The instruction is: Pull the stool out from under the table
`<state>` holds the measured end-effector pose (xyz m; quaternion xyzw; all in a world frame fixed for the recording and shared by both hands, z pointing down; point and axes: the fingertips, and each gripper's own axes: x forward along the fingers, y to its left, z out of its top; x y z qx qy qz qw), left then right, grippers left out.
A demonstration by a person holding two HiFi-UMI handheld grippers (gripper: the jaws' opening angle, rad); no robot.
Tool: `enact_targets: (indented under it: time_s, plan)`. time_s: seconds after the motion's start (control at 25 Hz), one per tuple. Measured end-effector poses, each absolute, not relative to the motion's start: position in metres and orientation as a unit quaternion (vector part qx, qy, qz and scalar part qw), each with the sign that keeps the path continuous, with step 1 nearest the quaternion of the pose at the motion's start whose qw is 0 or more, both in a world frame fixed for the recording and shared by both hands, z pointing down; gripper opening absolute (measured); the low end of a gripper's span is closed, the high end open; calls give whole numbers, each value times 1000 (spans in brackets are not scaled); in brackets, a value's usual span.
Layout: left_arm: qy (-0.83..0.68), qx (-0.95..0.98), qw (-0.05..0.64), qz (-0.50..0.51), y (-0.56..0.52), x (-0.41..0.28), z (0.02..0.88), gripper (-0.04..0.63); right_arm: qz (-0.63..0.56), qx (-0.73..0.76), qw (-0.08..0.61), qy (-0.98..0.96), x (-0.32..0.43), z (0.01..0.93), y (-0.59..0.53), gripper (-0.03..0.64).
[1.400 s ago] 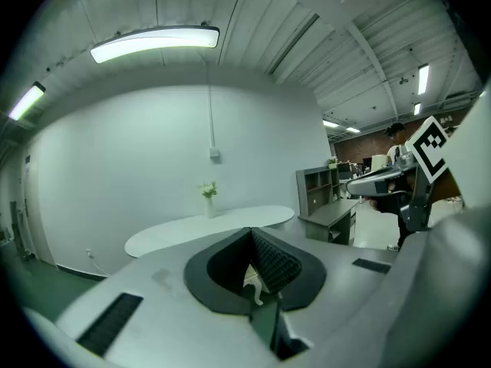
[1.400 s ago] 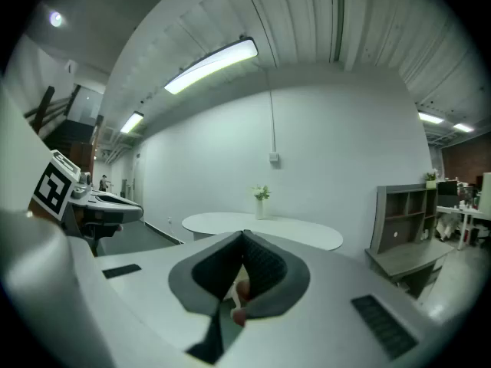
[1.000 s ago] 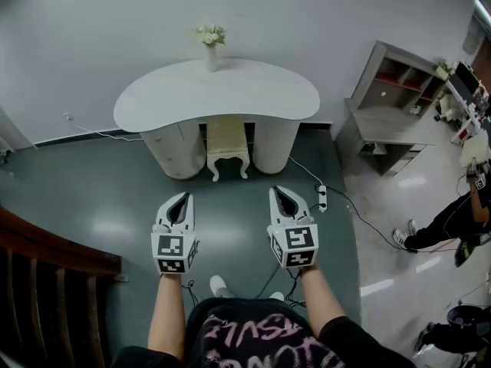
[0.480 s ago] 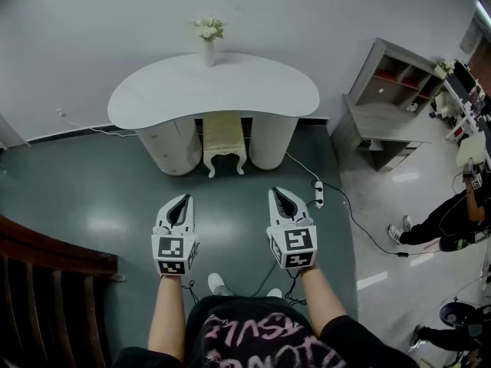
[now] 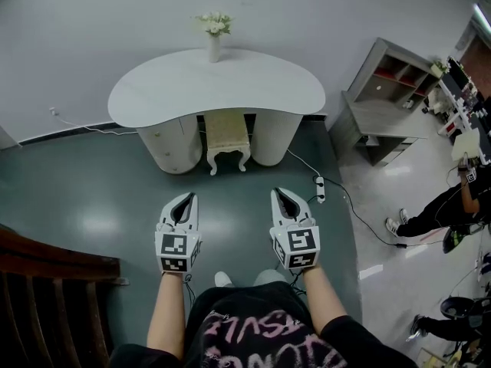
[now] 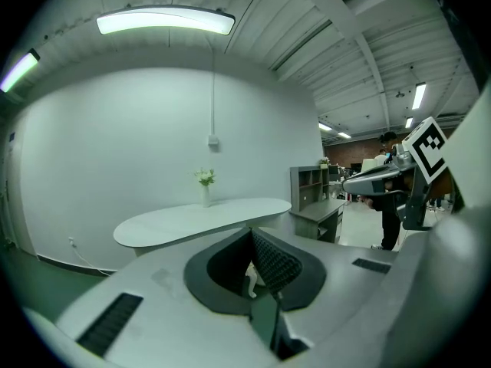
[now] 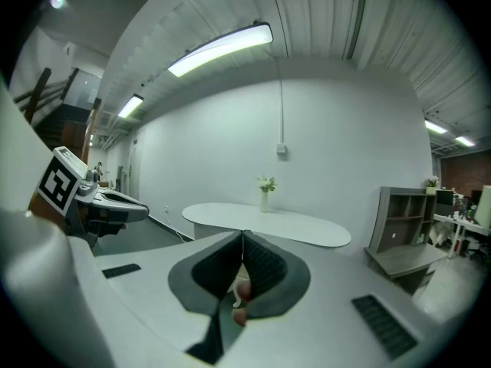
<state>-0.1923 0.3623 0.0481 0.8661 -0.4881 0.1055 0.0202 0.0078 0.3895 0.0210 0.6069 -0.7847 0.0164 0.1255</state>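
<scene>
Left gripper (image 5: pixel 183 198), right gripper (image 5: pixel 283 194), side by side, facing stool (image 5: pixel 226 133)

table (image 5: pixel 169 90) – smooth matt top | floor (image 5: pixel 92 194) – glossy sheen | stool (image 5: pixel 227 133): cloth seat

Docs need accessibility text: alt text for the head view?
Seen from above, a person holds the left gripper and right gripper, both shut and empty, short of a cream stool tucked under a white curved table. A flower vase stands on it.
</scene>
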Motion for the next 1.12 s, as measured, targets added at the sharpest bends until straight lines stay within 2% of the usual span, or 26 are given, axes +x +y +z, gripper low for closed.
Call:
enact_targets:
  time_s: [0.56, 1.12]
  plan:
    - [-466, 873, 45, 136, 320, -186, 82, 12, 42, 620, 143, -771, 23, 49, 346, 63]
    - [-497, 846, 65, 182, 211, -122, 113, 12, 85, 580, 150, -797, 102, 85, 217, 63]
